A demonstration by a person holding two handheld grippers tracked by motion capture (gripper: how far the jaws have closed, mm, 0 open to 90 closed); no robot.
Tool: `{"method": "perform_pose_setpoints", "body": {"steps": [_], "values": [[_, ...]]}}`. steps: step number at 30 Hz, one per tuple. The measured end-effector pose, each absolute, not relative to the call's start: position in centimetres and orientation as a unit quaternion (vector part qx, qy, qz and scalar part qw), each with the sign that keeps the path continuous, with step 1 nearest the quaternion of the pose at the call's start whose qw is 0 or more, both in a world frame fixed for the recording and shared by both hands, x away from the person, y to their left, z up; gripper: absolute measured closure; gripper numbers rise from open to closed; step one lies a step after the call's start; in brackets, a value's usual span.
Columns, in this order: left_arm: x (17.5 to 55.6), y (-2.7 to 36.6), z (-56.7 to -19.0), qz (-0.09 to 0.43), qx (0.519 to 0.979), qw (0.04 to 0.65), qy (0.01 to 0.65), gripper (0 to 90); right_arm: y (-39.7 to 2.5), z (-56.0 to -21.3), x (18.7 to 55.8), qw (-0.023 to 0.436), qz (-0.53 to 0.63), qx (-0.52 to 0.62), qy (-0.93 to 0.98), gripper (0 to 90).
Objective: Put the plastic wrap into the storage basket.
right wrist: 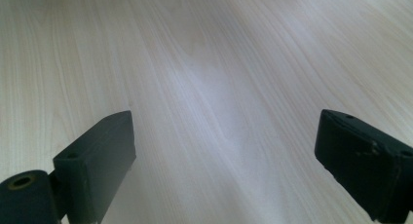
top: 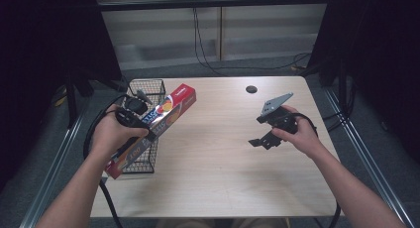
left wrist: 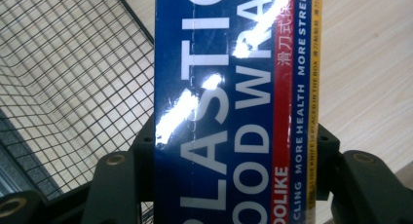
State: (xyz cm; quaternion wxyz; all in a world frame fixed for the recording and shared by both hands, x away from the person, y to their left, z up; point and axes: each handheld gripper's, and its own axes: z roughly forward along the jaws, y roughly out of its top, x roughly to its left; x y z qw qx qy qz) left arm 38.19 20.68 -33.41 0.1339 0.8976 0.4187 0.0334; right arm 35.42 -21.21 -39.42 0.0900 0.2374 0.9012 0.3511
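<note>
On the counter (top: pixel 213 158), at its left edge, sits a wire basket (top: pixel 153 86). Above it the plastic wrap box (top: pixel 163 120) lies slantwise, long axis running near-left to far-right, clamped crosswise by the left hand-held gripper (top: pixel 130 120). Right hand-held gripper (top: pixel 262 139) hangs wide, empty, well apart.

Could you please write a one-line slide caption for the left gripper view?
Left gripper clamps a blue plastic food wrap box beside a wire basket.
</note>
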Motion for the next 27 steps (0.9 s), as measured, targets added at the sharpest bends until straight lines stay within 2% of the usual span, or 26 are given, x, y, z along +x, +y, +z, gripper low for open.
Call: {"method": "perform_pose_setpoints", "body": {"steps": [27], "values": [[38.2,22.9,-33.7,0.041,0.872,0.120,0.473,42.5,-21.0,-39.5,35.1,0.097,0.351,0.234,0.901,7.4]]}}
